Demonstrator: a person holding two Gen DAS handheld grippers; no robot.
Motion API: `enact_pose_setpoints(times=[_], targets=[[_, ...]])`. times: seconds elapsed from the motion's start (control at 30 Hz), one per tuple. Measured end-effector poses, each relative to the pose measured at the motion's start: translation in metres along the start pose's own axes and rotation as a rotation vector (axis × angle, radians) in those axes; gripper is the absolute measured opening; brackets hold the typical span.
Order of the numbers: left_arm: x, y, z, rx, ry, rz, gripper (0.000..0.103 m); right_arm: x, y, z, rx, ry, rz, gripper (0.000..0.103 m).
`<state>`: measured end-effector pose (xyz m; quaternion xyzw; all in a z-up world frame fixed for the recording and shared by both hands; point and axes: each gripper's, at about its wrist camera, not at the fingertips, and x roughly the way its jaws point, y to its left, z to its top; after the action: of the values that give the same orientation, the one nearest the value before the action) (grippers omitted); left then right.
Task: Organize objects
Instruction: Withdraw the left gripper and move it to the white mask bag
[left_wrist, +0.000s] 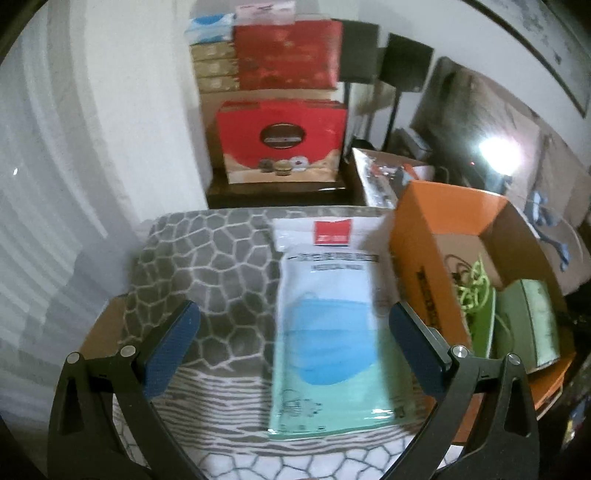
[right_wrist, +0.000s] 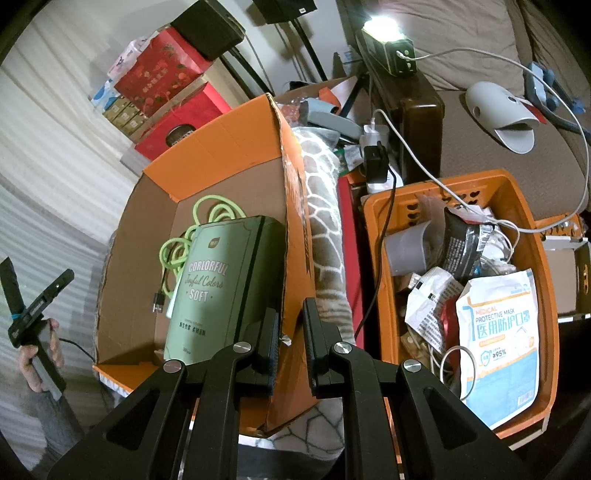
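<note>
The flat mask packet (left_wrist: 325, 325), judged light, limp and slippery, is best pinched at an edge by the wide-open, empty left gripper (left_wrist: 295, 347), while the right gripper (right_wrist: 291, 347) is clamped on the orange box (right_wrist: 229, 147) wall.

The left gripper (left_wrist: 291, 332) hangs with its jaws spread wide over a pack of face masks (left_wrist: 328, 325) lying on a grey patterned blanket (left_wrist: 221, 266). Just right stands an orange cardboard box (left_wrist: 424, 229) holding a green cable (left_wrist: 472, 288)

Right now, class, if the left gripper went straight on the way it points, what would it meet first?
Most likely the mask packet, which lies flat on the patterned blanket between the open fingers of the left gripper. Depth is unclear, so the blanket just beyond is possible.
</note>
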<state>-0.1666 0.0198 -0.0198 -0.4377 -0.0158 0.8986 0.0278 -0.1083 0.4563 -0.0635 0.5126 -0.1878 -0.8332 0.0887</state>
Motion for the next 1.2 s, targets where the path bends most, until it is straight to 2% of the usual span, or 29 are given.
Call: enact_pose_setpoints(times=[0.4, 0.67, 0.8, 1.07, 1.2], targets=[[0.001, 0.042, -0.002, -0.059, -0.004, 0.012, 0.103, 0.001, -0.001, -0.001, -0.002, 0.001, -0.025, 0.011], [0.011, 0.046, -0.007, -0.051, 0.032, -0.012, 0.103, 0.002, -0.001, -0.001, 0.000, 0.001, -0.027, 0.011], [0.022, 0.044, -0.010, -0.040, 0.070, -0.054, 0.103, 0.002, -0.001, -0.001, -0.001, 0.001, -0.027, 0.011], [0.054, 0.032, -0.015, -0.035, 0.171, -0.192, 0.103, 0.002, -0.001, -0.001, 0.003, -0.001, -0.023, 0.011], [0.069, 0.027, -0.017, -0.028, 0.216, -0.225, 0.101, 0.002, -0.001, -0.002, 0.004, -0.001, -0.025, 0.011]])
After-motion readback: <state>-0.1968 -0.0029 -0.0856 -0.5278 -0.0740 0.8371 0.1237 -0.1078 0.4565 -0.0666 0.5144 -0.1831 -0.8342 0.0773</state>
